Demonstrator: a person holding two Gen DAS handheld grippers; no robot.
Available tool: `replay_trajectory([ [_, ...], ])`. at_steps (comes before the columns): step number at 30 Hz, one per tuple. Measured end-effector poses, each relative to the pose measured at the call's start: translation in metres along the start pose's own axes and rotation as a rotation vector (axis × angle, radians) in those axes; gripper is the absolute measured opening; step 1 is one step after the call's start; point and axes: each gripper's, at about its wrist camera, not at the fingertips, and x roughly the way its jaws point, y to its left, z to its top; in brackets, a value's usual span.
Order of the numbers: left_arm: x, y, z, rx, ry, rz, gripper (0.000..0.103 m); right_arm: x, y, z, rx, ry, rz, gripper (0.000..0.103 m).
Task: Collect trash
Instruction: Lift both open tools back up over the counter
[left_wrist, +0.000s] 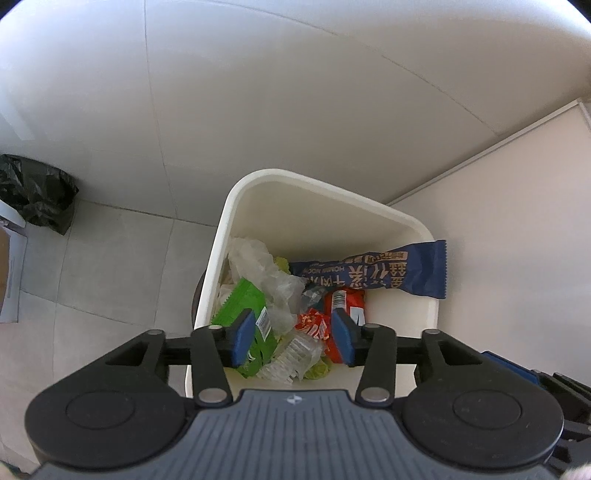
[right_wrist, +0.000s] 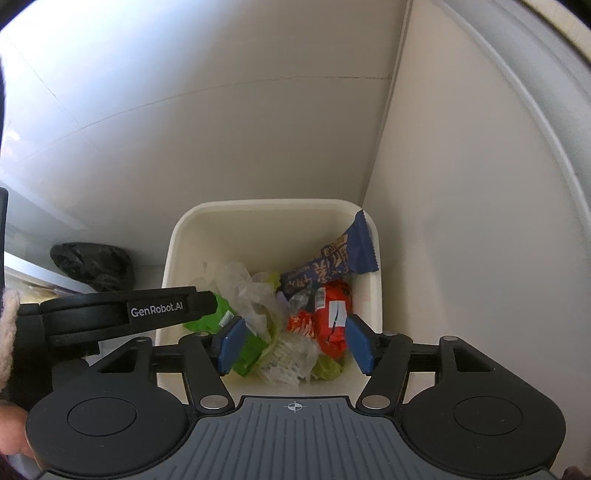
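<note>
Under crumpled film (left_wrist: 269, 280), bin (left_wrist: 314, 188) wrappers half-hidden.

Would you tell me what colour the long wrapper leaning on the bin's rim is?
Dark blue long wrapper, clearest in the left wrist view.

both fisheye views are evenly and softly lit by daylight, brightest on the floor (left_wrist: 258, 92) toward the upper left, where the right-wrist view washes out to a bluish glare. shadows are faint and diffuse; the bin (left_wrist: 314, 192) interior is clearly lit. straight tile joints bow strongly toward the dark vignetted corners, and focus stays fairly sharp, softening only at the margins.
</note>
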Motion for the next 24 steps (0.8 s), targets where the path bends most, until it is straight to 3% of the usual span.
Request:
replay_trajectory([
  [16,-0.067,0.008,-0.006,0.018,-0.041,-0.012,0.081,-0.058,0.018,-0.009,-0.022,-0.041,0.051,0.072],
  [19,-0.082,0.009,-0.007,0.03,-0.048,-0.004,0.09,-0.078,0.022,-0.014,-0.02,-0.069,0.067,0.073],
  [24,-0.107,0.01,-0.01,0.047,-0.073,0.003,0.095,-0.112,0.029,-0.023,-0.043,-0.125,0.104,0.079],
])
